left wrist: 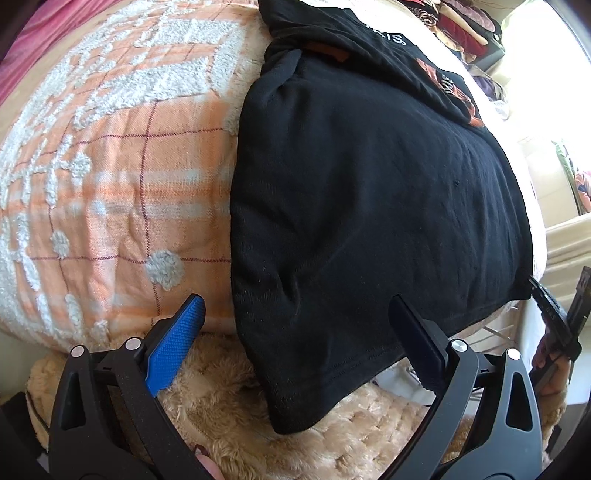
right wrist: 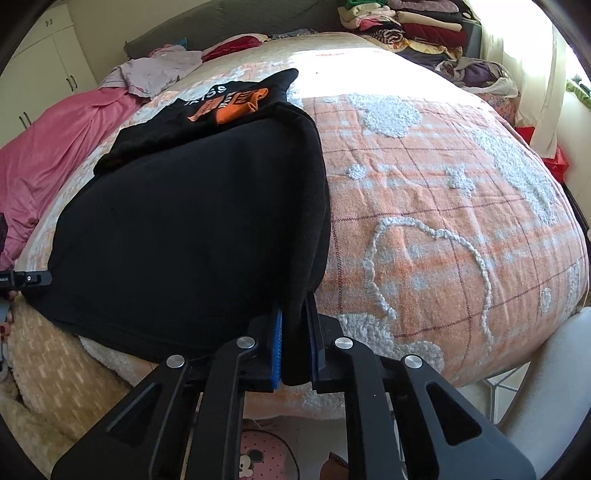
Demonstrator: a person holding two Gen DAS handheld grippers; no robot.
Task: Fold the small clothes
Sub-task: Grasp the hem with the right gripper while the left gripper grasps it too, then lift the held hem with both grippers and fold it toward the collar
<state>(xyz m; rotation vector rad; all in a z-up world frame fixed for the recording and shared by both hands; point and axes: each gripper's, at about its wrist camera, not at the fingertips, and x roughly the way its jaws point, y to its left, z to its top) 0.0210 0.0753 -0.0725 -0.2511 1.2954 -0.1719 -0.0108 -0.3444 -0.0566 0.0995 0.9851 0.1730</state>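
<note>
Black shirt folded on the bed, one corner pinched.

The right tongs [right wrist: 295, 343] clamp the near corner of the black shirt [right wrist: 192, 236], which lies on the orange plaid blanket [right wrist: 443, 221]. The left tongs [left wrist: 295, 332] gape wide over its hem. At 12 o'clock, white lettering [right wrist: 207, 96] shows, only partly readable.

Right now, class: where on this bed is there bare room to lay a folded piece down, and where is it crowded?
Free: the orange checked blanket to the right of the black shirt, which the right tool pinches at its corner. The left tool is open over the shirt's near hem. Crowded: the far corner's clothes pile and the pink cloth on the left.
</note>
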